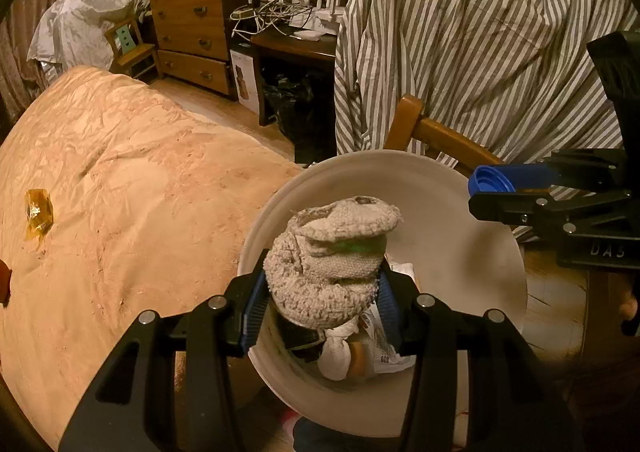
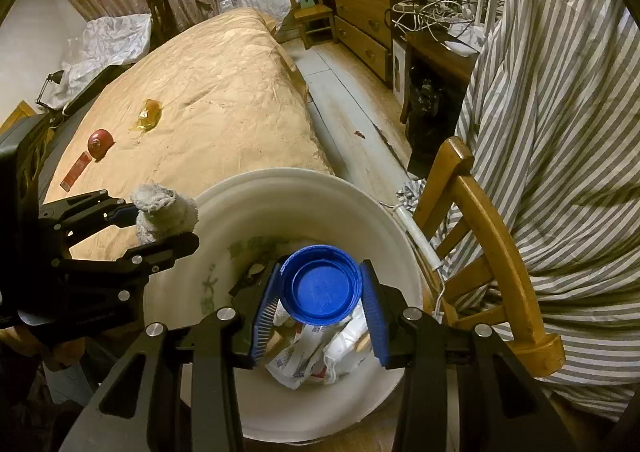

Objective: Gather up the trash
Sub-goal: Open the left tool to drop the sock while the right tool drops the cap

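A white bucket (image 1: 480, 236) (image 2: 280, 187) stands on the floor by the bed, with crumpled wrappers (image 2: 320, 356) and other rubbish in its bottom. My left gripper (image 1: 320, 284) (image 2: 160, 223) is shut on a balled-up grey rag (image 1: 332, 248) (image 2: 164, 211) and holds it over the bucket's mouth. My right gripper (image 2: 322, 288) (image 1: 496, 187) is shut on a blue plastic cap (image 2: 320, 284) (image 1: 490, 179), also above the bucket. On the bedspread lie an amber wrapper (image 1: 38, 213) (image 2: 149, 115), a red round thing (image 2: 100, 141) and a red strip (image 2: 75, 170).
The tan bed (image 2: 208, 91) fills the left. A wooden chair (image 2: 492, 236) draped with a striped shirt (image 1: 480, 51) stands right of the bucket. Behind are a chest of drawers (image 1: 192, 19), a dark desk with tangled cables (image 1: 280, 3) and a black bag (image 1: 300, 107) under it.
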The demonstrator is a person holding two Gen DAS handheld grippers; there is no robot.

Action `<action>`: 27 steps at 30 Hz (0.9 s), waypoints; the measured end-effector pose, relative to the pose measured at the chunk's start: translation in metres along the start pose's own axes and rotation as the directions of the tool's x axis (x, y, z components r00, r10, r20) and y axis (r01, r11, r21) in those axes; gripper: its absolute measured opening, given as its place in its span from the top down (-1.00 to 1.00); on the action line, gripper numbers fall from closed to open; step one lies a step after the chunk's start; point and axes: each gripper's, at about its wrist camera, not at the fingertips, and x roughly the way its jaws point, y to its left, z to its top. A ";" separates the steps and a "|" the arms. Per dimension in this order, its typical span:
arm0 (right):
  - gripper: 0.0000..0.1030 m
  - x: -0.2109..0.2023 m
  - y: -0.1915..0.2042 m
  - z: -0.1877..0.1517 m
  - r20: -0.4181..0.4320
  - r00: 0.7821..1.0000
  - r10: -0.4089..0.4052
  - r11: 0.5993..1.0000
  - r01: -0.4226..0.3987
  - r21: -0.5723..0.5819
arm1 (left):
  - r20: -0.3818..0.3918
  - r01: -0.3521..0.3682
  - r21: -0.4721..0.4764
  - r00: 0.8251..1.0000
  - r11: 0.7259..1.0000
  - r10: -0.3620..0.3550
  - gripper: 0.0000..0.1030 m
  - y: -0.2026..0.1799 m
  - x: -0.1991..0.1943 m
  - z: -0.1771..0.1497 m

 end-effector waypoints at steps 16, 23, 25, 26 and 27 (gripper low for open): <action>-0.27 0.001 -0.004 -0.002 0.035 0.999 0.028 0.999 -0.029 0.026 | 0.006 -0.022 -0.014 1.000 1.000 0.022 -0.45 0.007 0.001 -0.001; -0.29 -0.005 0.001 -0.005 0.052 0.998 0.038 0.999 -0.039 0.021 | 0.021 -0.025 -0.019 0.999 1.000 0.025 -0.47 0.007 -0.004 -0.001; -0.32 -0.008 0.002 -0.006 0.060 0.998 0.036 0.999 -0.037 0.018 | 0.029 -0.027 -0.020 0.999 0.999 0.028 -0.55 0.007 -0.007 -0.001; -0.33 -0.011 0.004 -0.007 0.067 0.997 0.035 0.999 -0.036 0.016 | 0.035 -0.029 -0.021 0.999 0.999 0.029 -0.61 0.007 -0.009 -0.001; -0.36 -0.012 0.005 -0.007 0.071 0.997 0.035 0.999 -0.036 0.014 | 0.039 -0.030 -0.021 0.999 0.999 0.031 -0.64 0.007 -0.011 -0.001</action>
